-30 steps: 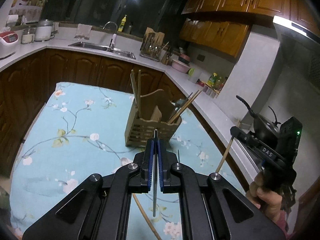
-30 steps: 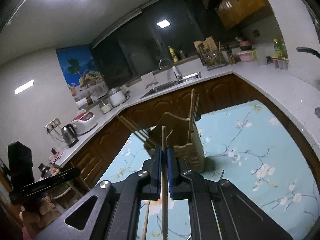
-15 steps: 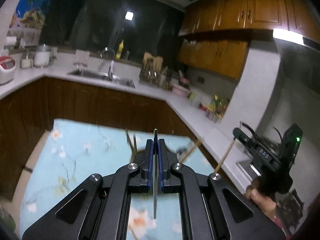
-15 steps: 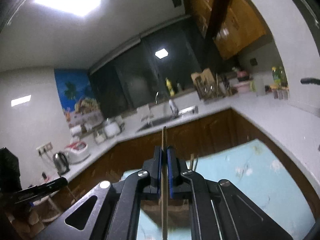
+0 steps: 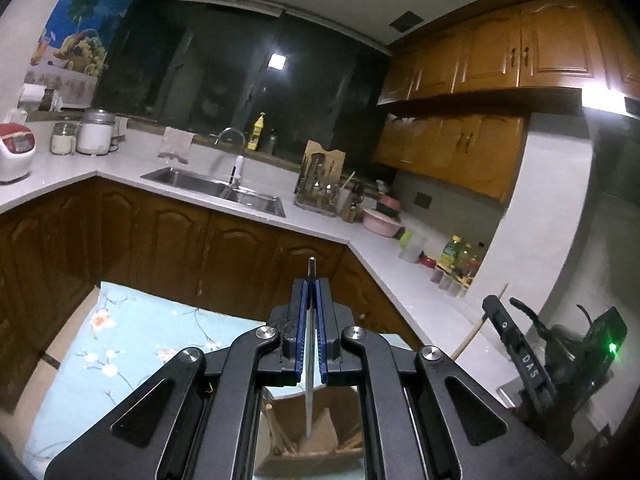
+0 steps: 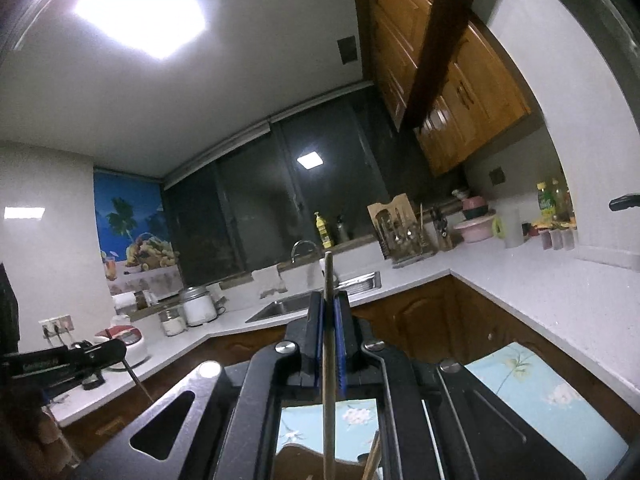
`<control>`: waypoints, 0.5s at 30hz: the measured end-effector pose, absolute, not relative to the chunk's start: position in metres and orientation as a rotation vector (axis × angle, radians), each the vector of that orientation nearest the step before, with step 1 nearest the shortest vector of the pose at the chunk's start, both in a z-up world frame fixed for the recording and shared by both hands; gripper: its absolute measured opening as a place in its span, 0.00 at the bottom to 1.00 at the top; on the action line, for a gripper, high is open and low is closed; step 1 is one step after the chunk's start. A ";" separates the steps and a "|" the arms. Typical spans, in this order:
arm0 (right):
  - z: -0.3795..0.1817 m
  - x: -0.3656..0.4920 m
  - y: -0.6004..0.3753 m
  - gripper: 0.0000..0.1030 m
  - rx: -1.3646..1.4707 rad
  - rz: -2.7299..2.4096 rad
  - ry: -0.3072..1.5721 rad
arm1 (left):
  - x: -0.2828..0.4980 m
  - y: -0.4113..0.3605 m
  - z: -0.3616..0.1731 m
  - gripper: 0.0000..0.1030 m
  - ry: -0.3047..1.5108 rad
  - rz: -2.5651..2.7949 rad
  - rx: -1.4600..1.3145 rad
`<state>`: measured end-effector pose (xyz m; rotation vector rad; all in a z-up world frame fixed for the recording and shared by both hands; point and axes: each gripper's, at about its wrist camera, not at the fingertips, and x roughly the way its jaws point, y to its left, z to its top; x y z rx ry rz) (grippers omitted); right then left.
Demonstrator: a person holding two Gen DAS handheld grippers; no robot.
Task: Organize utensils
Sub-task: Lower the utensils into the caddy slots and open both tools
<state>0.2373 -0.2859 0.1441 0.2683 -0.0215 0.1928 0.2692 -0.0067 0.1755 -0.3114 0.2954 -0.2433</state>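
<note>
My left tongs [image 5: 311, 296] pinched a thin metal utensil [image 5: 309, 360] and my right tongs [image 6: 329, 312] a wooden chopstick [image 6: 328, 380], both above the wooden holder [image 5: 316, 444], ready for slotting in.

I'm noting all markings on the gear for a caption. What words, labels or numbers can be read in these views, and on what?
"DAS": white letters on the black body of the right gripper, seen from the left wrist view.
Light print on the left gripper body, right wrist view: too blurred to read.
Labels on the yellow bottle and the condiment bottles: too small to read.
</note>
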 end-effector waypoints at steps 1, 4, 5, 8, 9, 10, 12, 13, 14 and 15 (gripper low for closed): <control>0.139 0.240 -0.285 0.05 0.267 0.191 -0.016 | 0.272 -0.008 0.170 0.04 0.300 -0.237 -0.310; 0.121 0.244 -0.283 0.05 0.263 0.179 -0.011 | 0.275 -0.011 0.147 0.04 0.328 -0.235 -0.317; 0.115 0.243 -0.283 0.05 0.260 0.175 -0.008 | 0.276 -0.013 0.138 0.04 0.345 -0.231 -0.320; 0.100 0.239 -0.285 0.05 0.266 0.170 0.006 | 0.275 -0.016 0.119 0.04 0.380 -0.228 -0.325; 0.095 0.237 -0.285 0.05 0.267 0.166 0.012 | 0.273 -0.017 0.112 0.04 0.390 -0.226 -0.328; 0.091 0.234 -0.286 0.06 0.268 0.164 0.019 | 0.268 -0.017 0.111 0.04 0.367 -0.222 -0.323; 0.086 0.233 -0.289 0.06 0.268 0.160 0.043 | 0.262 -0.020 0.110 0.04 0.362 -0.218 -0.306; 0.083 0.232 -0.291 0.06 0.268 0.156 0.059 | 0.260 -0.020 0.108 0.04 0.364 -0.219 -0.304; 0.082 0.230 -0.292 0.06 0.267 0.152 0.056 | 0.260 -0.020 0.108 0.04 0.363 -0.218 -0.298; 0.082 0.230 -0.293 0.06 0.261 0.145 0.072 | 0.260 -0.020 0.108 0.04 0.364 -0.219 -0.292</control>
